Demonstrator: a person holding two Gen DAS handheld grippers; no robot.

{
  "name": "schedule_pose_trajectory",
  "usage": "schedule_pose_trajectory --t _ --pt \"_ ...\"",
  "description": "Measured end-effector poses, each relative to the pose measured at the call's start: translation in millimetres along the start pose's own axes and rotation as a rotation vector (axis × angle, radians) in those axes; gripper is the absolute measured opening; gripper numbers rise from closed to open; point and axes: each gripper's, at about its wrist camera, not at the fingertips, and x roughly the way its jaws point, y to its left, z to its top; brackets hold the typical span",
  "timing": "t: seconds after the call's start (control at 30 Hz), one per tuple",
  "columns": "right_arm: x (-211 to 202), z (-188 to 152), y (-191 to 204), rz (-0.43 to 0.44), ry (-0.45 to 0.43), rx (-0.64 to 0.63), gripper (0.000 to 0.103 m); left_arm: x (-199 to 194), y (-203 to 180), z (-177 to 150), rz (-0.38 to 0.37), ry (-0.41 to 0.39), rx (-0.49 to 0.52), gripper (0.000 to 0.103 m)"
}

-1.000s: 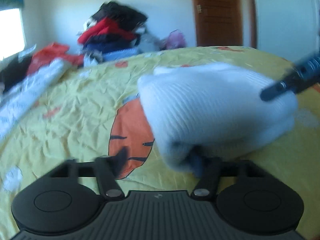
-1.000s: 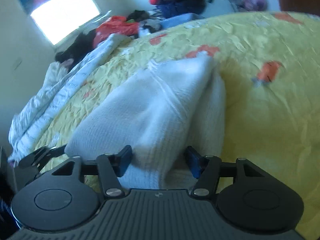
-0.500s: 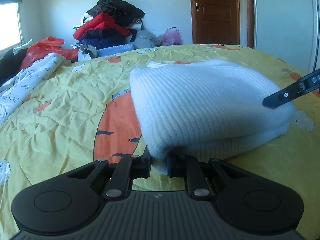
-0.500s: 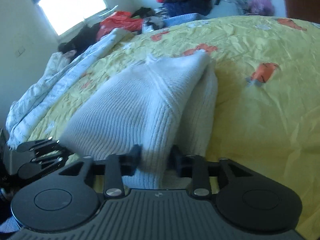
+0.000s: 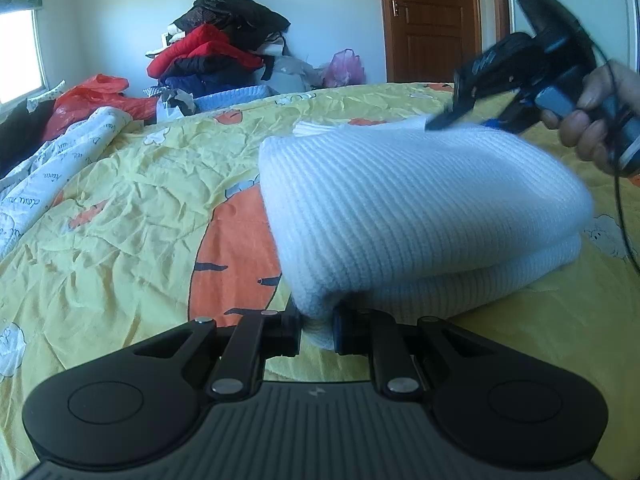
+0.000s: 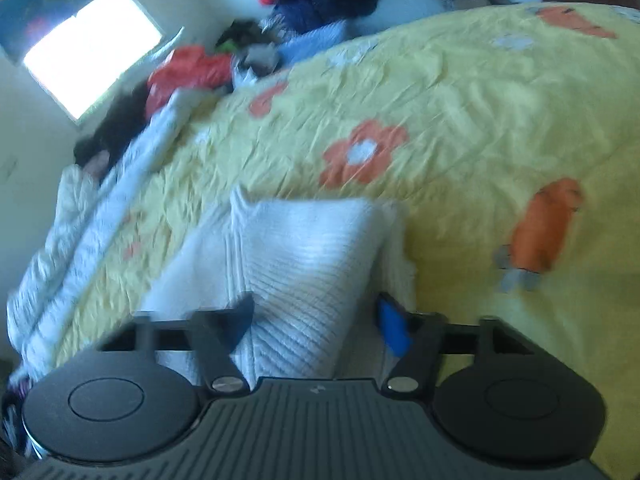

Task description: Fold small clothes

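A white ribbed knit garment lies folded in a thick bundle on the yellow bedspread. My left gripper is shut on the garment's near corner, low on the bed. My right gripper is open and lifted above the garment, its jaws wide apart over the fabric. The right gripper also shows in the left wrist view, held in a hand above the garment's far edge.
A pile of red, black and blue clothes stands at the far end of the bed. A white printed cloth and a red bag lie along the left side. A brown door is behind.
My right gripper opened, let go of the garment and rose up and back from it. My left gripper stays shut on the near corner.
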Motion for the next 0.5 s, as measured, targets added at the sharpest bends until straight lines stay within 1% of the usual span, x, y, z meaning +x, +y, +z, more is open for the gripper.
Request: schedule_pose_trajectory --t 0.03,0.07,0.1,0.13,0.17,0.2,0.23,0.3,0.33,0.37,0.4,0.43,0.47,0.5 --pt "0.7 1.1 0.2 0.02 -0.002 0.006 0.023 0.2 0.2 0.3 -0.001 0.002 -0.002 0.014" --pt "-4.8 2.8 3.1 0.037 -0.023 -0.011 0.019 0.5 0.8 0.4 -0.004 0.002 -0.006 0.014" --pt "-10.9 4.0 4.4 0.046 -0.052 -0.04 0.017 1.0 1.1 0.5 -0.007 -0.001 -0.008 0.014" --pt "-11.9 4.2 -2.6 0.035 -0.059 -0.039 0.015 1.7 1.2 0.6 -0.009 -0.005 -0.008 0.014" --pt "-4.2 1.0 -17.9 0.0 -0.037 0.001 0.013 2.6 0.5 1.1 -0.015 -0.012 -0.007 0.014" --pt "2.2 -3.9 -29.5 0.005 -0.033 0.034 0.012 3.9 -0.3 2.1 -0.015 -0.015 -0.003 0.014" --pt "0.4 -8.7 -34.2 0.03 -0.059 0.053 0.013 6.0 -1.1 2.5 -0.009 -0.01 0.0 0.015" --pt "-3.9 -14.7 -27.6 0.016 -0.08 0.053 0.017 5.7 -1.1 1.0 -0.009 -0.013 0.011 0.016" --pt "-5.3 -16.0 -22.2 -0.001 -0.088 0.035 0.025 3.4 -0.7 -0.5 -0.021 -0.019 0.03 0.017" --pt "-9.3 -17.7 -15.8 -0.005 -0.094 0.017 0.035 -0.3 0.0 -2.2 -0.036 -0.025 0.057 0.019" --pt "-13.2 -16.6 -13.0 -0.003 -0.092 0.019 0.041 -6.1 1.8 -4.1 -0.058 -0.029 0.085 0.021" --pt "-18.7 -15.4 -12.3 0.003 -0.09 0.029 0.053 -12.7 7.0 -5.5 -0.094 -0.025 0.097 0.029" --pt "-28.5 -16.9 -11.4 0.024 -0.102 0.039 0.067 -20.6 15.8 -6.2 -0.148 -0.022 0.087 0.039" --pt "-40.6 -20.1 -12.8 0.046 -0.136 0.055 0.075 -28.8 25.6 -6.4 -0.197 -0.025 0.058 0.045"
